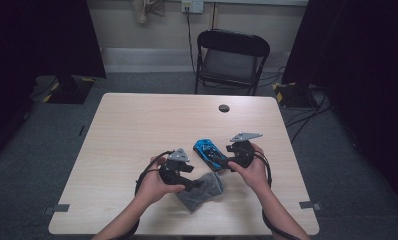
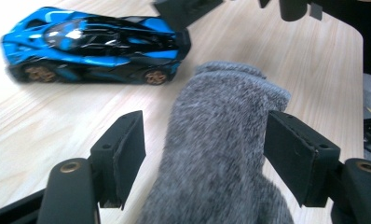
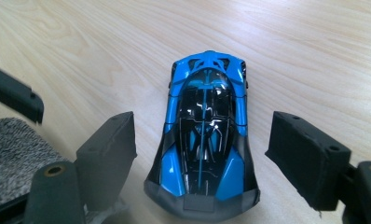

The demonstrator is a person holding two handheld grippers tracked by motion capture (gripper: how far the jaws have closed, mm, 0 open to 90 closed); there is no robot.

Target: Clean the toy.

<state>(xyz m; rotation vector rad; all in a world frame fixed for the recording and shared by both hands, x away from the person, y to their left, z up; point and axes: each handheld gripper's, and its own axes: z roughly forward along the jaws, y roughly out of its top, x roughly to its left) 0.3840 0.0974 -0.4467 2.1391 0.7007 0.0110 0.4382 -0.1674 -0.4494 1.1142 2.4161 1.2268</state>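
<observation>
On the wooden tabletop [image 1: 137,130], the left gripper [image 2: 204,149] is hanging wide open with its jaws either side of a grey sock [image 2: 221,154], not pinching it. The right gripper [image 3: 200,158] is likewise gaping around the rear of a blue toy car [image 3: 204,135] lying just beside the sock.

Light wood table [image 1: 137,130]: blue toy car [image 1: 210,154], grey sock [image 1: 203,191], dark round disc [image 1: 224,108]

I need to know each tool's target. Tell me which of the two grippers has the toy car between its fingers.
The right gripper: its open fingers straddle the blue toy car, while the left gripper straddles the grey sock.
</observation>
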